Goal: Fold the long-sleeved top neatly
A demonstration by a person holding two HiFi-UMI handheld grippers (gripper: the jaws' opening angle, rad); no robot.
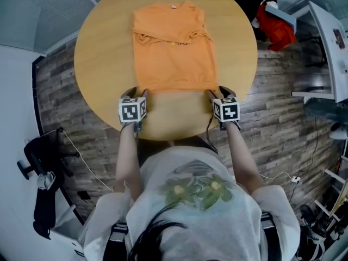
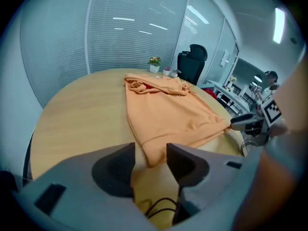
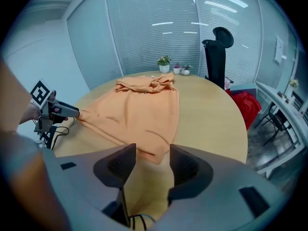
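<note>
Folding partly done on a round wooden table (image 1: 103, 53), seen from above and from each gripper; at the left, the left gripper (image 2: 150, 147) points down at the near edge of the table, its jaws standing apart and gripping nothing, with the left hem corner (image 2: 153, 154) of the garment lying between them but not pinched; in the middle, the orange long-sleeved top (image 1: 174, 53) lies flat and lengthwise, collar at the far side of the table and hem nearest us; we judge that the sleeves (image 1: 163, 37) are already folded in across the chest, since a bunched band of cloth crosses the upper body and the outline is a plain narrow rectangle; at the right, the right gripper (image 3: 153, 147) mirrors the left, jaws wide and holding nothing, with the right hem corner (image 3: 153, 152) resting between them, untouched by the pads as far as we can see; beyond the table's right edge a red bundle (image 1: 277, 29) sits on the floor; we judge that what remains is to close on both hem corners, carry the hem up toward the collar, and smooth the result, perhaps folding once more; neither corner has been lifted from the table yet.
</note>
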